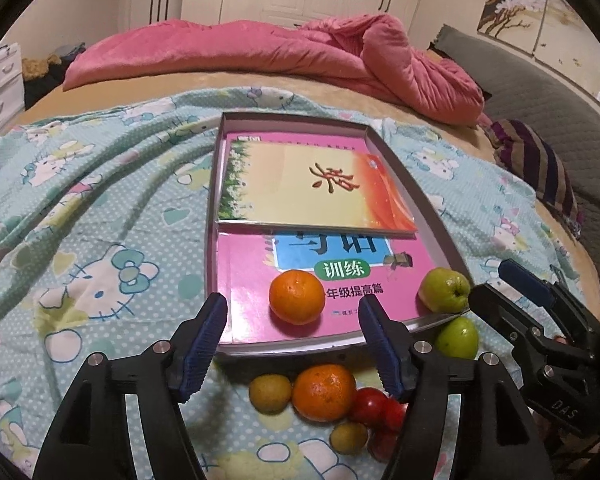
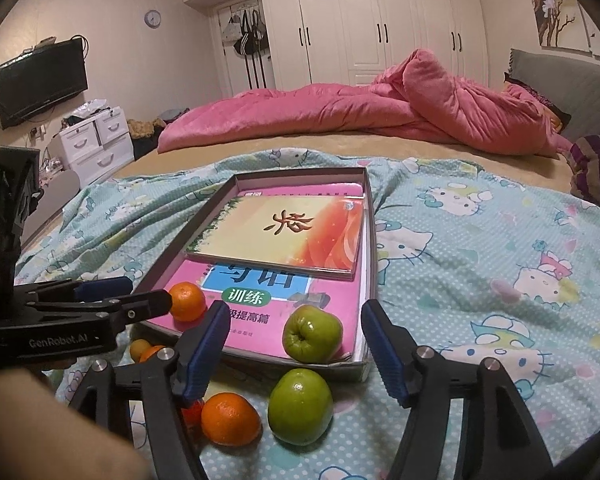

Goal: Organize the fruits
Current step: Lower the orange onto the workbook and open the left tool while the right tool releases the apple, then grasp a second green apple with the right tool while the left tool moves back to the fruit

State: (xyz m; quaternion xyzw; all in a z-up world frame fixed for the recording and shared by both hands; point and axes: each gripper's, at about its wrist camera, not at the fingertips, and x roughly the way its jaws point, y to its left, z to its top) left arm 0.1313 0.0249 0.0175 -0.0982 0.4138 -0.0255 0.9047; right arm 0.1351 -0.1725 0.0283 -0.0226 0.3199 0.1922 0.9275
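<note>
Both claws, our left claw and right claw, are wide apart, holding nothing. We should grab the green apple round its hard, smooth, slippery middle.

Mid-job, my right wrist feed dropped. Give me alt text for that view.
The open right gripper points at a shallow box holding books, with a green apple and an orange resting on the pink book. Nearer, on the cartoon-cat blanket, lie another green apple and orange; the left gripper enters from the left.
</note>
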